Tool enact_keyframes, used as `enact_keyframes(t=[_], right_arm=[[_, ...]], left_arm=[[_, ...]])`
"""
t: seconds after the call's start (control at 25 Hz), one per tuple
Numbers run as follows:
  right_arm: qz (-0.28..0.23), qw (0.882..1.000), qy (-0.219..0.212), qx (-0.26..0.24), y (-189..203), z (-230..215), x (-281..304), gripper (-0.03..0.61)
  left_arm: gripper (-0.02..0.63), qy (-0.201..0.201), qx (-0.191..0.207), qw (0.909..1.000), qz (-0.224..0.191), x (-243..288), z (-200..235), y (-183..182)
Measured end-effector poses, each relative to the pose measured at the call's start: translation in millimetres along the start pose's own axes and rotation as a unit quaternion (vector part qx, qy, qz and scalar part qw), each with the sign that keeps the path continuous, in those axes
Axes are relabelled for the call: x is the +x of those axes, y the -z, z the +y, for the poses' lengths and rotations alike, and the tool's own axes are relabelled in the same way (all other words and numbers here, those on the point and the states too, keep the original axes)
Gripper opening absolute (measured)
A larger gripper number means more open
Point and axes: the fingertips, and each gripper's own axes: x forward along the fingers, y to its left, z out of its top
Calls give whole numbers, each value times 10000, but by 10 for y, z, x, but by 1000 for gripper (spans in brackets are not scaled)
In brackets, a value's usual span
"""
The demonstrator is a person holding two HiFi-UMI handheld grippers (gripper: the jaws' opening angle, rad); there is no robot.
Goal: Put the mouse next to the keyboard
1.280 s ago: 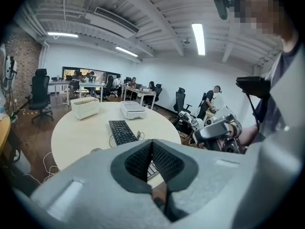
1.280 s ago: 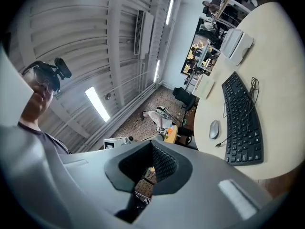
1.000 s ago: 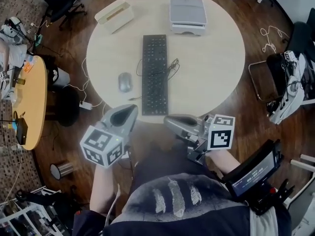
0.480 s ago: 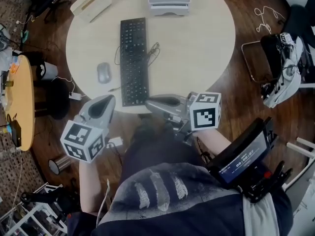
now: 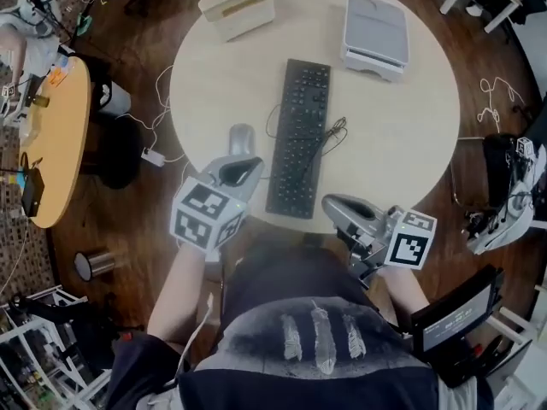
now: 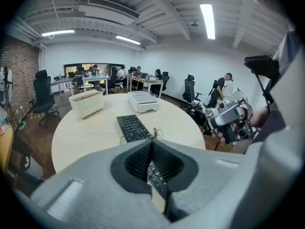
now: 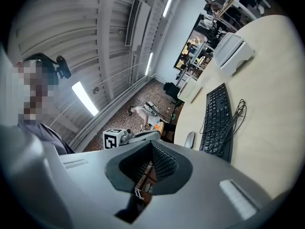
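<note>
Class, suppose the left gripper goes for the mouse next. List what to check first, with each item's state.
1. Mouse located: ok, on the table, left of the keyboard, apart from it.
2. Left gripper open for a grasp: not ok, shut, empty.
3. Left gripper near the mouse: ok, just short of it.
4. Right gripper clear: ok, shut, at the table's near edge.
5. Keyboard cable away from the mouse: ok, bundled on the keyboard's right.

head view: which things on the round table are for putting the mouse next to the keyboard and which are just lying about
For the job: mouse; keyboard.
Just lying about: cream box; grey tray.
</note>
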Motion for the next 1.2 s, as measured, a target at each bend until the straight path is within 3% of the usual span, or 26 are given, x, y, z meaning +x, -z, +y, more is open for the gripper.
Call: enact_keyframes(t=[0.2,0.48,0.52,0.56,0.6,0.76,0.88,1.04,1.2], right_arm=[[296,9994,-18,-184,-102,77,511,0],[458,9988,164,-111,-112,54,909,0],[459,9987,203,-89,-108,41,944,0],[453,9987,241,-72,-110,29,978,0],[440,9986,273,-59,-119,20,1013,0],[379,9987,351,-41,-165,19,1126,0],[330,9986,411,-31,-188,9,1143,0],[176,9981,593,-7,-234,-39,1075,0],[58,9977,671,58,-253,-89,1041,0]], left_arm=[[0,-313,-261,9990,172,47,650,250],[28,-521,-556,9958,498,368,1119,661],[88,-455,-654,9950,609,447,1145,733],[297,-377,-775,9934,754,533,1164,811],[445,-335,-874,9916,892,615,1191,885],[449,-446,-894,9879,1182,847,1336,1055],[449,-526,-608,9877,1339,1029,1406,1120],[449,-532,-618,9870,1385,1205,1403,1157],[446,-783,-649,9863,1299,1223,1468,1255]])
